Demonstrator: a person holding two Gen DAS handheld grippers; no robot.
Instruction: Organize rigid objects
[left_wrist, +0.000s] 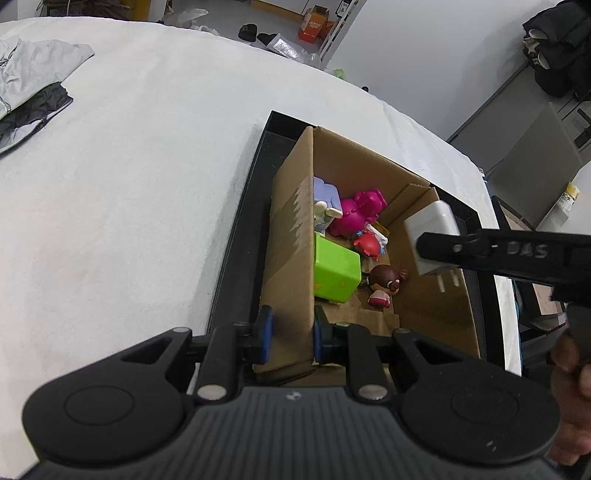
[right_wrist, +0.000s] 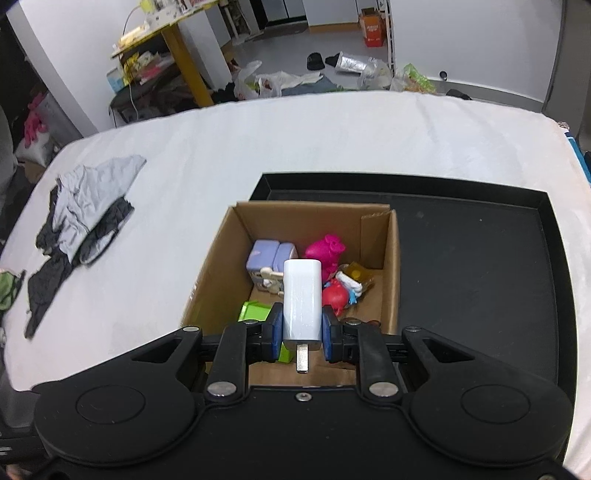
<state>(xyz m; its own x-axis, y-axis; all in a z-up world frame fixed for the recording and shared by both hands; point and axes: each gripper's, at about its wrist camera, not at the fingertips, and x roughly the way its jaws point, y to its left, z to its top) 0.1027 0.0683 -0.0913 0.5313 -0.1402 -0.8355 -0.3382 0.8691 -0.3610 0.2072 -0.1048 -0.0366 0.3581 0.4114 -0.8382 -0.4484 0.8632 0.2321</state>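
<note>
Left wrist view: the left gripper (left_wrist: 290, 334), at the bottom centre of the frame, has its blue pads clamped on the near wall of a cardboard box (left_wrist: 291, 236) that stands in a black tray (left_wrist: 240, 236) on a white-covered table (left_wrist: 129, 184). Inside the box lie a green block (left_wrist: 336, 273), a magenta pig toy (left_wrist: 356, 214), a red figure (left_wrist: 367, 243), a lilac toy (left_wrist: 327, 194) and a small brown-haired doll (left_wrist: 384, 284). From the right edge the right gripper (left_wrist: 428, 247) reaches in over the box, jaws closed on a white plug-in charger (left_wrist: 430, 225) with its prongs pointing down. A hand (left_wrist: 570, 369) shows at lower right.

Right wrist view: at centre frame the charger (right_wrist: 301, 299) is pinched upright between the right gripper's (right_wrist: 301, 332) blue pads, above the open box (right_wrist: 218, 258). Crumpled grey and black clothing (right_wrist: 85, 214) lies at the left on the table (right_wrist: 332, 136).
</note>
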